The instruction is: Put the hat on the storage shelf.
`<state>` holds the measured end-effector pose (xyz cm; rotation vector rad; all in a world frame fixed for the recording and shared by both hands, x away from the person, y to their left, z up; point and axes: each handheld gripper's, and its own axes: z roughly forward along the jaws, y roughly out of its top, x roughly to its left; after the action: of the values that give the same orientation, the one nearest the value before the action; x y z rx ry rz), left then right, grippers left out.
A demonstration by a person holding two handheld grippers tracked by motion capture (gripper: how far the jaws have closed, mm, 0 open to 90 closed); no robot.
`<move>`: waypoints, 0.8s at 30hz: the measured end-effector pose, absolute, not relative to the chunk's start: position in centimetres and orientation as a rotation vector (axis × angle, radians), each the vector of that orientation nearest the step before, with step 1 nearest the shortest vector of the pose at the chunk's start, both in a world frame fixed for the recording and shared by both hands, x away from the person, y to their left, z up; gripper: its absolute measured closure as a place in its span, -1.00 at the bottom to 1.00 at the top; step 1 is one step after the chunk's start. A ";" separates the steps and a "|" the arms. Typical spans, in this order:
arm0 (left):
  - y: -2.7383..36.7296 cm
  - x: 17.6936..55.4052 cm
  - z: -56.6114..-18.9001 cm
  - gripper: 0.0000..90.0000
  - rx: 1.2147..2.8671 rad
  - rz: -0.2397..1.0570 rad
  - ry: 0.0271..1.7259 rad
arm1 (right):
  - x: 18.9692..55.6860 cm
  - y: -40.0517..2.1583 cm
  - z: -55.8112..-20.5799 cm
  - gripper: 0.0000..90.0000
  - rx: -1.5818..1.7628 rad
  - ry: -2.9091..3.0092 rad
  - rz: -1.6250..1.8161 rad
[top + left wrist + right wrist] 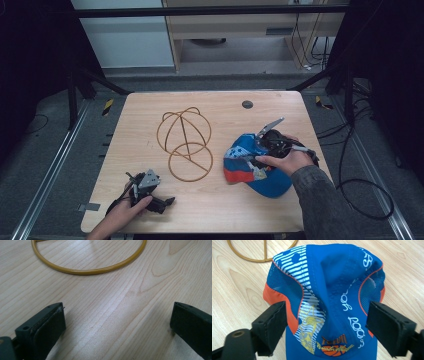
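Observation:
A blue cap (pixel 265 182) with orange trim and white stripes lies on the right side of the wooden table (pixel 220 205). My right gripper (pixel 252 156) hovers over it in a hand. In the right gripper view the cap (pixel 332 277) spreads between the jaws, and the right gripper (pixel 330 327) is open around its crown. A gold wire frame (pixel 186 131) with a round ring lies at the table's middle. Near the front left edge, a hand holds my left gripper (pixel 165 198), which points right. The left gripper (pixel 117 325) is open over bare wood, with the gold ring (pixel 95 271) ahead of it.
A black round grommet (pixel 247 104) sits in the table's far side. Metal rails run along both sides of the table, and cables (pixel 360 190) loop on the floor at the right. A grey tape patch (pixel 89 207) lies by the front left corner.

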<state>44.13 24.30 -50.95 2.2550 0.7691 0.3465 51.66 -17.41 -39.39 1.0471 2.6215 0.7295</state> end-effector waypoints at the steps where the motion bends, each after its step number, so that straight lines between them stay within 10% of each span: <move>1: 24.3 44.1 -51.0 -1.00 2.255 0.346 0.769 | 51.6 -17.3 -39.5 -0.58 1.054 2.623 0.733; 14: 24.3 44.1 -50.9 -1.00 2.256 0.345 0.767 | 52.5 -16.8 -41.1 -0.17 1.045 2.671 0.693; 24: 24.3 44.1 -51.0 -1.00 2.254 0.344 0.767 | 52.8 -16.6 -41.7 0.98 1.043 2.712 0.697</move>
<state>44.12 24.32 -50.96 2.2539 0.7668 0.3442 52.84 -16.57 -41.71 1.0433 2.7124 0.6973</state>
